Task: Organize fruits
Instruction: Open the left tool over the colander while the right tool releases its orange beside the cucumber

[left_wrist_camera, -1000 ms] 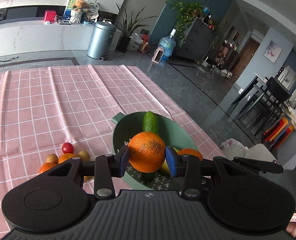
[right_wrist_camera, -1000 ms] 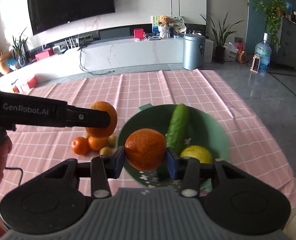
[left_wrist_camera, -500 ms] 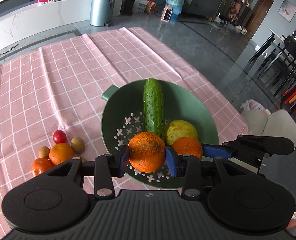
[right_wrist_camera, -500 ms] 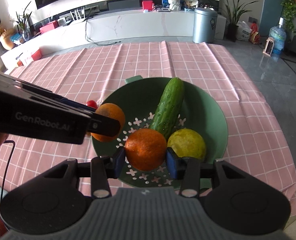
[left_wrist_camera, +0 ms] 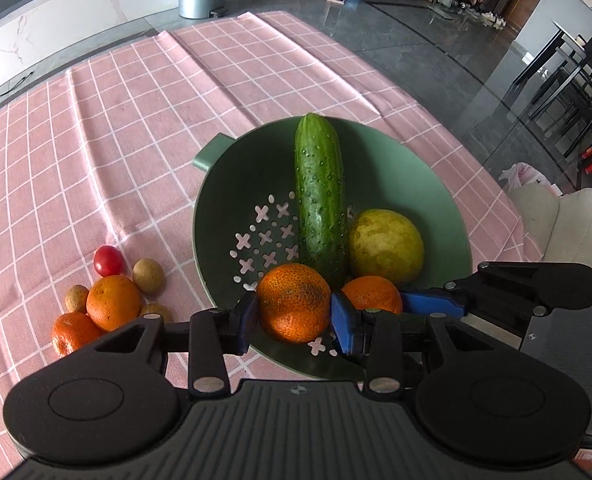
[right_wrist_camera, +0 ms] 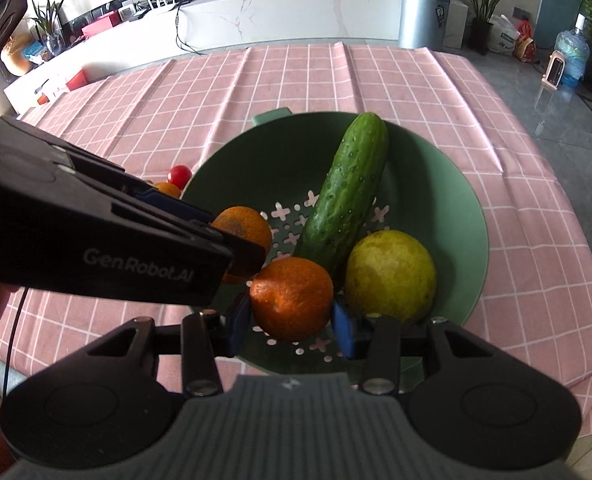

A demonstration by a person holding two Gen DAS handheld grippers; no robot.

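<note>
My left gripper [left_wrist_camera: 294, 320] is shut on an orange [left_wrist_camera: 294, 300], held low over the near side of the green colander [left_wrist_camera: 232, 200]. My right gripper [right_wrist_camera: 292, 322] is shut on a second orange [right_wrist_camera: 292, 296] just to its right, also over the colander [right_wrist_camera: 448, 184]. In the left wrist view the right gripper's orange [left_wrist_camera: 372, 294] shows beside mine. Inside the bowl lie a cucumber [left_wrist_camera: 320, 192] and a yellow-green round fruit [left_wrist_camera: 386, 246]. The left gripper's body [right_wrist_camera: 96, 240] crosses the right wrist view, with its orange [right_wrist_camera: 244, 228] partly hidden behind it.
On the pink checked tablecloth [left_wrist_camera: 96, 140] left of the colander lies a small pile: two oranges [left_wrist_camera: 114, 302], a red tomato [left_wrist_camera: 108, 260] and several small brown fruits [left_wrist_camera: 148, 276]. The table edge runs close on the right, with grey floor and a pale chair [left_wrist_camera: 568, 224] beyond.
Both grippers have come forward and down toward the colander, tilting more steeply, each still gripping its orange. The bowl now fills more of both views.
</note>
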